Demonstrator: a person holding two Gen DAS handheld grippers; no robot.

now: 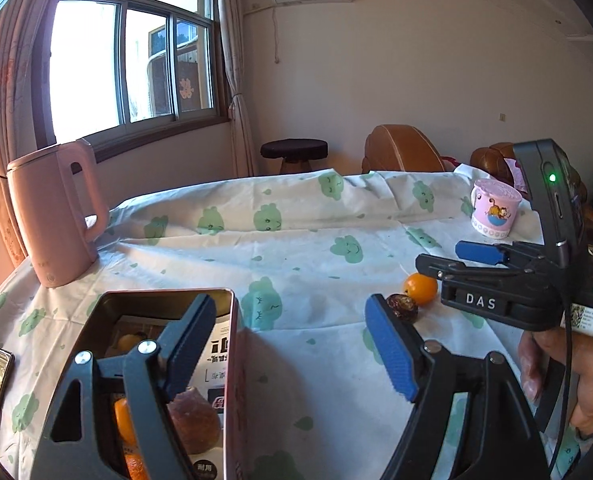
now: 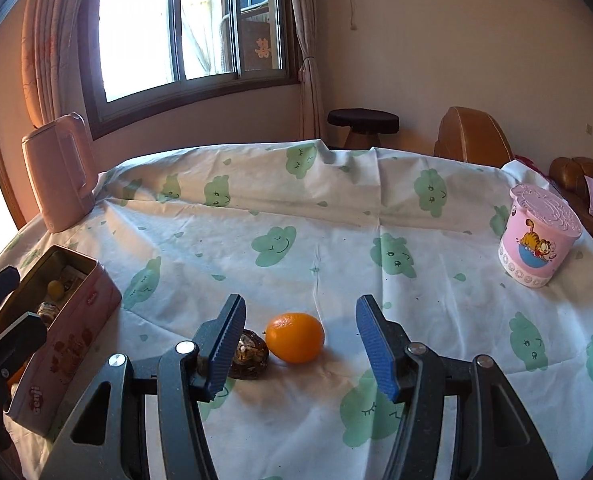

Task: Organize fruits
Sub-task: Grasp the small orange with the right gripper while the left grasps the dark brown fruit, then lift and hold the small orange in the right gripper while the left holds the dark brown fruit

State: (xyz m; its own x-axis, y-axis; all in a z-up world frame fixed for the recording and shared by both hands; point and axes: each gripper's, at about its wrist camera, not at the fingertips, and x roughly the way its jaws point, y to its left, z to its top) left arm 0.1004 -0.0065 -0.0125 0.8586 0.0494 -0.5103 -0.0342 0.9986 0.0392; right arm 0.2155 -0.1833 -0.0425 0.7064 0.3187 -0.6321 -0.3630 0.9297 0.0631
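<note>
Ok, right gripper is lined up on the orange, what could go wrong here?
The brown fruit touches the orange and sits at the right gripper's left finger, so closing may knock it away. The orange is round and could roll across the tablecloth.

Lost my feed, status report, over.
Left gripper open, empty, over tin. Right gripper open, nearing orange and brown fruit on tablecloth. Path unobstructed.
</note>
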